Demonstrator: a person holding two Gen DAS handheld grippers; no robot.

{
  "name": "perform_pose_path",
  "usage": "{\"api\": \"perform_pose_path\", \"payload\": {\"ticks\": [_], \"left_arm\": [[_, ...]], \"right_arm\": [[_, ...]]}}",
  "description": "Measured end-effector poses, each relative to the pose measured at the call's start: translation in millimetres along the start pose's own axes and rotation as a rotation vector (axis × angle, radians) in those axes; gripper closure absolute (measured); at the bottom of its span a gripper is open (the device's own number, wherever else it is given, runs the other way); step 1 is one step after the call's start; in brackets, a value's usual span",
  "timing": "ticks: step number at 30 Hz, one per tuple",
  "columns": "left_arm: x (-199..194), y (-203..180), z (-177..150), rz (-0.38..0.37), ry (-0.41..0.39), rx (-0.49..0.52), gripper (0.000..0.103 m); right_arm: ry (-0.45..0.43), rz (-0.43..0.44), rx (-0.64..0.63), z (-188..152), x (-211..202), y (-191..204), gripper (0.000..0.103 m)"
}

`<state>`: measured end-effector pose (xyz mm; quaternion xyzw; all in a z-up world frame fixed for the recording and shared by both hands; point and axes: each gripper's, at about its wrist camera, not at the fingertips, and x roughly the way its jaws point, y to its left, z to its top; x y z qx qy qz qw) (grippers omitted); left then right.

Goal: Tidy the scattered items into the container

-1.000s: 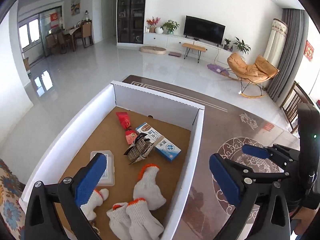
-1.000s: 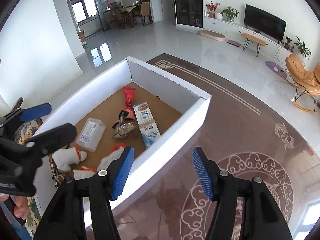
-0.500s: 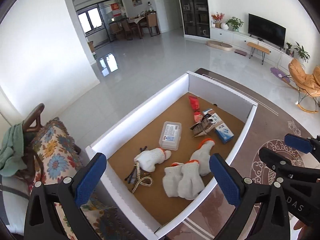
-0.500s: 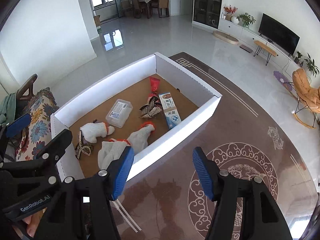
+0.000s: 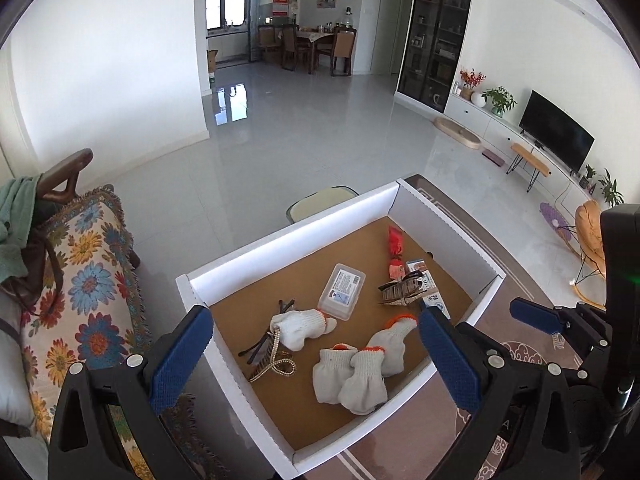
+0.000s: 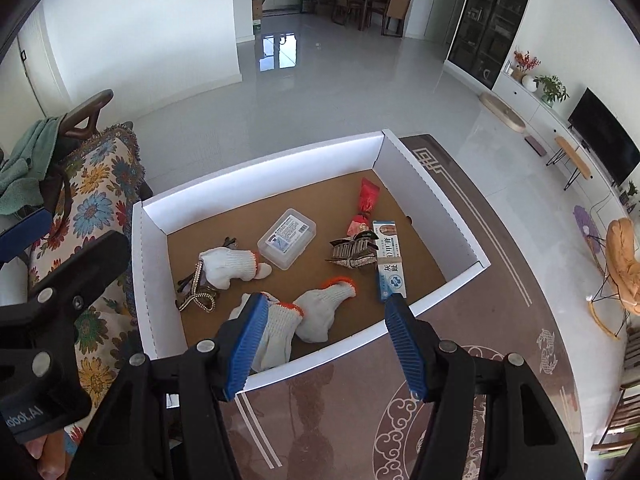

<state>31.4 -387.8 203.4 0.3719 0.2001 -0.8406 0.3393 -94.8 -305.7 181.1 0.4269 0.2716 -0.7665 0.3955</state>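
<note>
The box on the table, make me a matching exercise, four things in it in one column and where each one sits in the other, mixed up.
Seen from the right wrist view, inside the white box:

1. Clear plastic case
2. Red wrapper
3. Toothpaste carton
4. Beaded chain

A. Near the far corner
B. At the left end, beside a white glove
C. Along the right side, next to the hair clip
D. Around the middle of the floor

Pairs: 1-D, 2-A, 3-C, 4-B
</note>
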Motion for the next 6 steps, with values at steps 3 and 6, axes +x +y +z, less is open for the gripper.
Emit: {"api": "perform_pose_path", "payload": {"ticks": [3,6], "left_arm": [[-5.2,0.0,-2.1,-0.008,-0.072,-0.018,0.000],[-7.8,-4.7,-2.1,0.026,-0.106,-0.012,0.000]], "right_arm": [[-0.003,0.002,0.007,-1.1,3.6,-3.7,0.041],[0.003,0.001,0.023,-3.9,7.3,-10.2,0.041]]}}
